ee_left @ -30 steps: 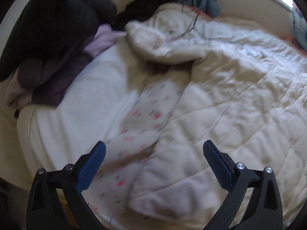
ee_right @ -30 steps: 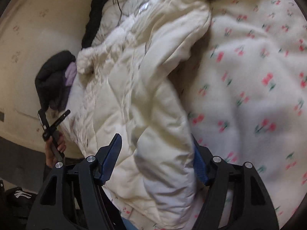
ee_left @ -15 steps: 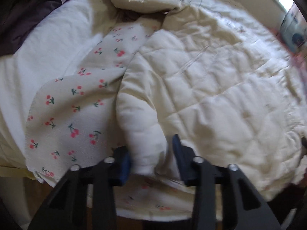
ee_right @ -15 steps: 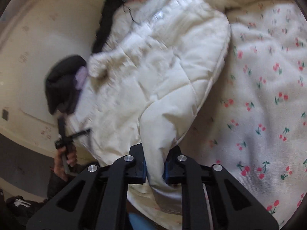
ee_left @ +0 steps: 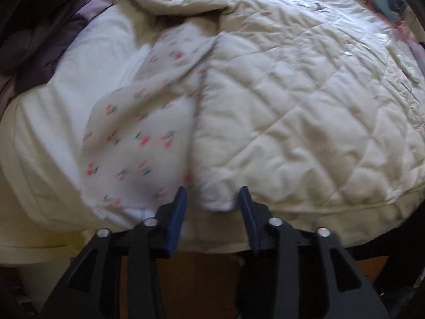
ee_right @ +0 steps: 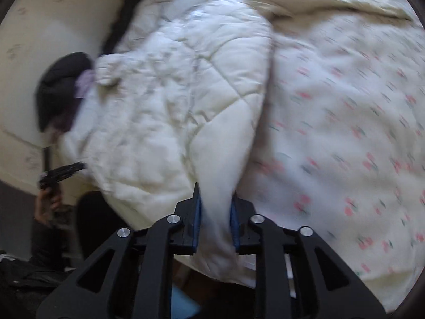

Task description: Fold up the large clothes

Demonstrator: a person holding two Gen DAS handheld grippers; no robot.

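A cream quilted comforter (ee_left: 300, 111), puffy and stitched in a diamond grid, lies spread over most of the bed (ee_left: 39, 143), its surface crumpled into soft ridges and catching window light along the far side. Beneath it lies a thinner sheet printed with small red cherries (ee_left: 132, 135), flat and matte, exposed in a long wedge toward the bed's near left corner and, in the right wrist view, as a broad field (ee_right: 345, 122) on the right. Plain white bedding shows at the left edge of the bed. A heap of dark and lilac clothing (ee_left: 39, 37) sits at the far left corner, soft and shapeless. The left gripper (ee_left: 212, 207) hangs at the near edge of the bed, black frame with blue ribbed pads; its jaws have just been opening and stand at a moderate gap, with a rounded fold of the comforter's hem between them, and the blur leaves it unclear whether the pads press on it. The right gripper (ee_right: 215, 212) has its jaws narrow, having just eased slightly apart, and pinches a thick tapering fold of the comforter (ee_right: 186, 93), which rises from the pads in a smooth white ridge. In the right wrist view a hand (ee_right: 49, 207) grasps the left gripper's black handle beyond the bed's left edge, above dark flooring. Both views are motion-blurred.
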